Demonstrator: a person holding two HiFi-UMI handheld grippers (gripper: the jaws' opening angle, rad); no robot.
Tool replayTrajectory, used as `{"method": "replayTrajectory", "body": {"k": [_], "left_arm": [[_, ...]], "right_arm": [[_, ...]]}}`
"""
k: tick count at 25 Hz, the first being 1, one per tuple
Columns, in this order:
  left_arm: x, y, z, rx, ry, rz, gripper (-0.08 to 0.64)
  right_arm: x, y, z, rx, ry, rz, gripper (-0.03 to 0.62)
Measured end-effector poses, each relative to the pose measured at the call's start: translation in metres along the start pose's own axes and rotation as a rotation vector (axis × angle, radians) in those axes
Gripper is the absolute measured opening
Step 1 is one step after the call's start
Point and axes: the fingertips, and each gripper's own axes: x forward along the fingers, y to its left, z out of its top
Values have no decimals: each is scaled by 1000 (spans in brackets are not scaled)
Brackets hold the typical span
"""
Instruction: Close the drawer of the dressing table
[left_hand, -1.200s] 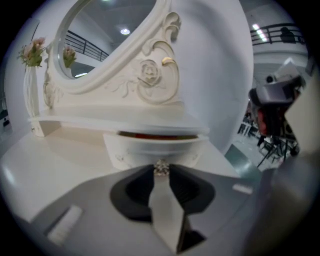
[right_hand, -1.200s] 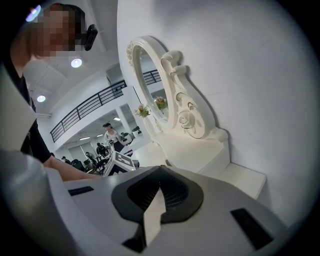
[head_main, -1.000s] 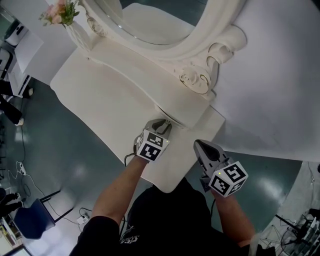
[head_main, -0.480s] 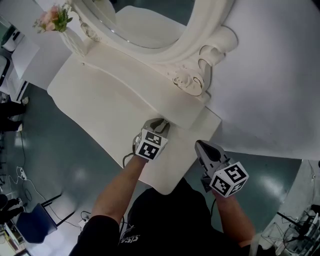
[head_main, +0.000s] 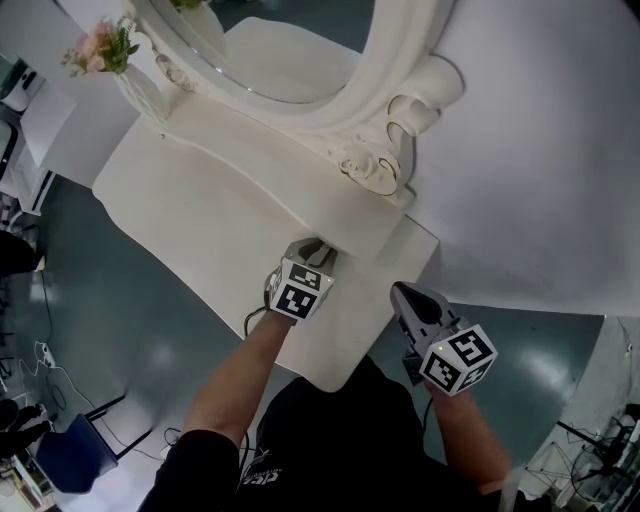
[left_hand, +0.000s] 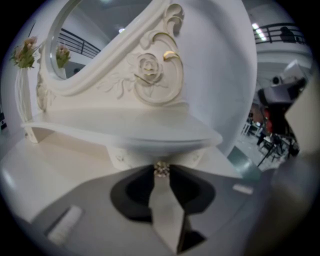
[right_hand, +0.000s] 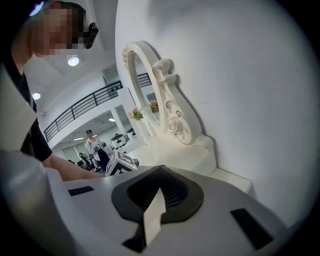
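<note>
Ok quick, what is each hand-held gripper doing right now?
Left hand-held gripper: closed on the small sparkly round drawer knob.
Right hand-held gripper: closed, holding nothing.

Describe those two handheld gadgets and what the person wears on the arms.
The left gripper and right gripper are grey, tapering to pointed, beak-like jaws. Each carries a white cube printed with black square markers. A thin dark cable seems to loop beside the left one. The person wears a black short-sleeved top, forearms bare.

Pink flowers (head_main: 100, 45) in white vase (head_main: 140, 88), top-left; blue chair (head_main: 65, 455) btm-left, cables (head_main: 45, 345) nearby.
</note>
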Motion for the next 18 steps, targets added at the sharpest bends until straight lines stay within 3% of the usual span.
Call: {"method": "replayTrajectory", "body": {"k": [6,10,18], "left_arm": [[2,-1,0,23,-7,-11,104],[1,-3,-3,22,5,-39,163],[-34,1,-6,-11,-28,-4,170]], "right_arm": [[-5,-1,2,-2,-8,-16,-6],[-6,3,3,-7,-17,-17,-6],[-8,27,10,-35,-35,-12,-6]]}}
